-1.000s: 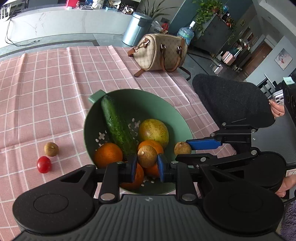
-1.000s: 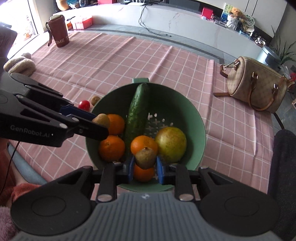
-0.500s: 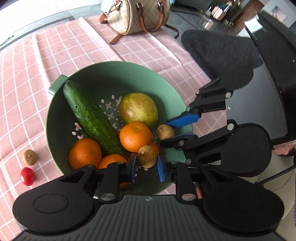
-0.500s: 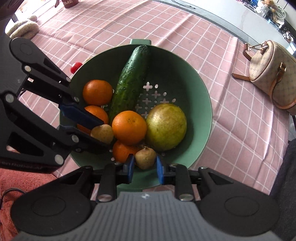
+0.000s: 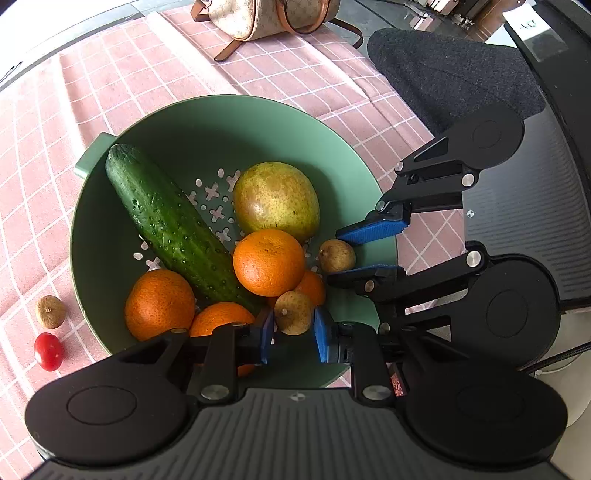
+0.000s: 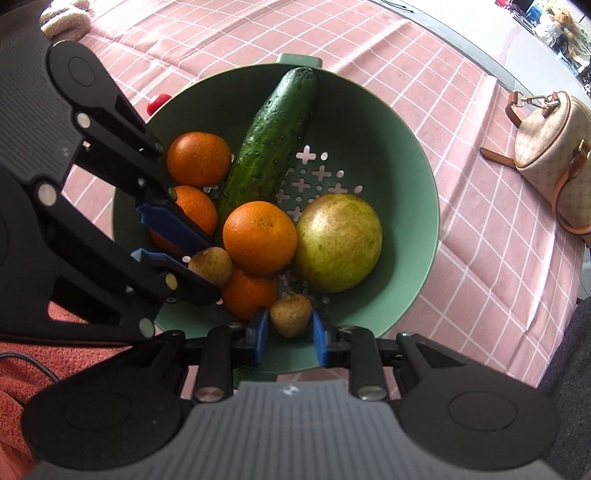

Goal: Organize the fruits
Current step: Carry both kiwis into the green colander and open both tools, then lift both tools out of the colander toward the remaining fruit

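A green colander [image 5: 192, 122] [image 6: 399, 122] holds a cucumber [image 5: 173, 225], a yellow-green pear [image 5: 277, 201] and several oranges [image 5: 269, 262]. My left gripper [image 5: 293, 330] has opened slightly; a small brown fruit [image 5: 293, 312] sits between its blue pads over the colander's near edge, with gaps at its sides. My right gripper [image 6: 290, 334] is likewise slightly open around another small brown fruit [image 6: 290, 314] inside the colander. Each gripper also shows in the other view, the left [image 6: 207, 266] and the right [image 5: 338, 254].
A small brown fruit [image 5: 50, 312] and a red cherry tomato [image 5: 48, 350] lie on the pink checked tablecloth [image 5: 110, 74] left of the colander. A beige handbag [image 5: 266, 14] stands beyond it. A dark chair [image 5: 454, 85] is at the right.
Both grippers have lowered over the colander, tilted down, and their jaws have widened a little around the small brown fruits, which were clamped before.
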Tool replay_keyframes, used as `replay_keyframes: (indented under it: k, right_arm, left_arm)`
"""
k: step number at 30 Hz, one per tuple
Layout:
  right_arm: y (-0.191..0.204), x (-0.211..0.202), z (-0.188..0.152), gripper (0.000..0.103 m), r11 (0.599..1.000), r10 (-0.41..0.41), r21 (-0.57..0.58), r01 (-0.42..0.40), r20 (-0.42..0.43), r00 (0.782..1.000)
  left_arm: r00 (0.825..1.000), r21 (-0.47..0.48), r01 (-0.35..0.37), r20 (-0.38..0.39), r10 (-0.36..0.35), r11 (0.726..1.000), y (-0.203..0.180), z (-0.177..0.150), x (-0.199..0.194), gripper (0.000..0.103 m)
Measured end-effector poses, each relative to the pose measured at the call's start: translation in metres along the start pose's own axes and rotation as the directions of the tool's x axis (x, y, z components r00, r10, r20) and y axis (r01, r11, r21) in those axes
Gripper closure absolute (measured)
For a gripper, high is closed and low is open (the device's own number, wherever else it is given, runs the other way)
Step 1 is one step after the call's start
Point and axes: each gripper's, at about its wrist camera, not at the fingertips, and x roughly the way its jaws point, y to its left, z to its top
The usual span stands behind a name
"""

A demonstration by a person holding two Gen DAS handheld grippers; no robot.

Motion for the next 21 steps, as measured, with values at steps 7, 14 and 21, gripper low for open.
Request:
replay_keyframes:
  k: [7, 14, 21]
  right_arm:
    - [0.003, -0.003, -0.001, 0.08, 1.0, -0.019, -0.018, 0.019, 0.005, 1.0]
    - [0.006, -0.022, -0.001, 0.061, 0.997, -0.063, -0.031, 0.064, 0.031, 0.998]
    - [0.012, -0.047, 0.002, 0.049, 0.993, -0.117, 0.026, 0.116, 0.09, 0.989]
  left_arm:
    - [0.999, -0.02, 0.018, 0.03, -0.017, 1.0, 0.004, -0.006, -0.006, 0.065]
    - [0.995, -0.015, 0.021, 0.098, -0.02, 1.0, 0.004, -0.01, -0.03, 0.049]
    - [0.972, -0.067, 0.008, 0.236, 0.008, 0.998, 0.011, -0.023, -0.072, 0.047]
